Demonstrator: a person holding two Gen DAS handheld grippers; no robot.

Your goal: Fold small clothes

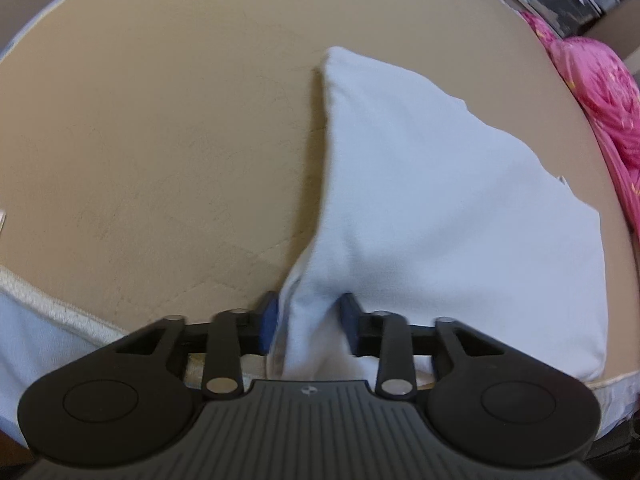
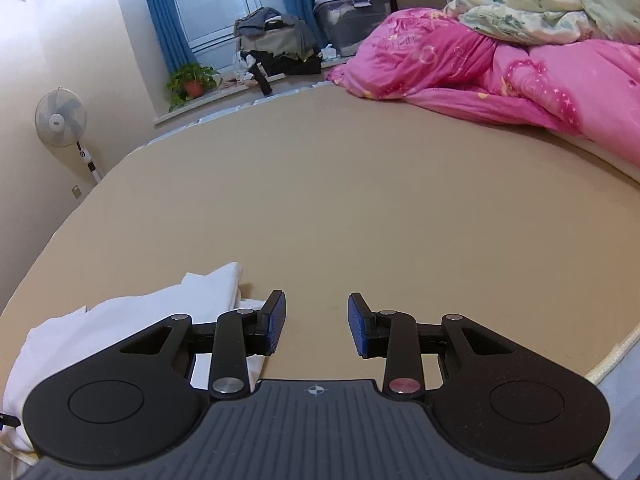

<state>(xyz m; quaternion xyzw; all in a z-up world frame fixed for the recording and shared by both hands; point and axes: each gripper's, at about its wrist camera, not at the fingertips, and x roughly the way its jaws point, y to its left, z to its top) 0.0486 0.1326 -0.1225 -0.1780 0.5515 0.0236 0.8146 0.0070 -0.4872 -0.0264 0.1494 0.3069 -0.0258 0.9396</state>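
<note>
Left wrist view: left tongs (image 1: 307,322) stand narrow around a bunched corner of the folded white cotton garment (image 1: 440,200) on the tan mattress (image 1: 160,140), right tongs (image 2: 317,326) wide and empty just beside it, so lifting away carelessly could snag that corner and undo the fold.

The left gripper (image 1: 308,320) points steeply down at the bed, jaws narrowly parted around a bunched fold of white cloth (image 1: 440,200); the right gripper (image 2: 317,326) tilts gently downward, jaws apart and empty
</note>
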